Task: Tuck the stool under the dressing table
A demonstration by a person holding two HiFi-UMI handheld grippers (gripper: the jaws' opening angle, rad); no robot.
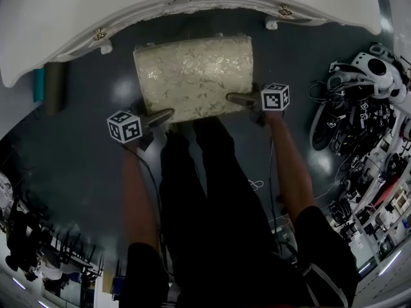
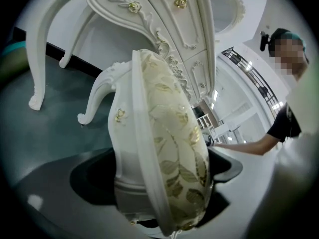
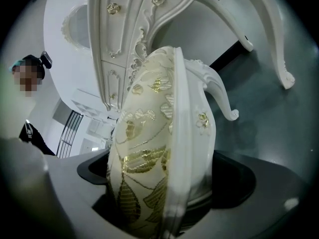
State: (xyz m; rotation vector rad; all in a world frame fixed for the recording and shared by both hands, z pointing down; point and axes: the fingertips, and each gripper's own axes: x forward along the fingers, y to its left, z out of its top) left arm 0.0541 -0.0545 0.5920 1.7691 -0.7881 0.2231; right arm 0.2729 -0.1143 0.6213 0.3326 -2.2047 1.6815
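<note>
The stool [image 1: 194, 76] has a cream cushion with a gold leaf pattern and a white carved frame. It stands on the dark floor just in front of the white dressing table [image 1: 128, 5]. My left gripper [image 1: 166, 115] is shut on the stool's near left corner, and my right gripper [image 1: 236, 97] is shut on its near right corner. In the left gripper view the seat edge [image 2: 164, 173] fills the gap between the jaws, with a curved stool leg [image 2: 97, 96] beyond. The right gripper view shows the cushion edge [image 3: 149, 183] clamped the same way under the table's drawers [image 3: 112, 44].
The dressing table's curved white legs [image 2: 37, 59] [image 3: 271, 39] stand on either side of the opening. A pile of black and white gear and cables [image 1: 359, 101] lies on the floor at the right. The person's dark trousers [image 1: 205, 197] are right behind the stool.
</note>
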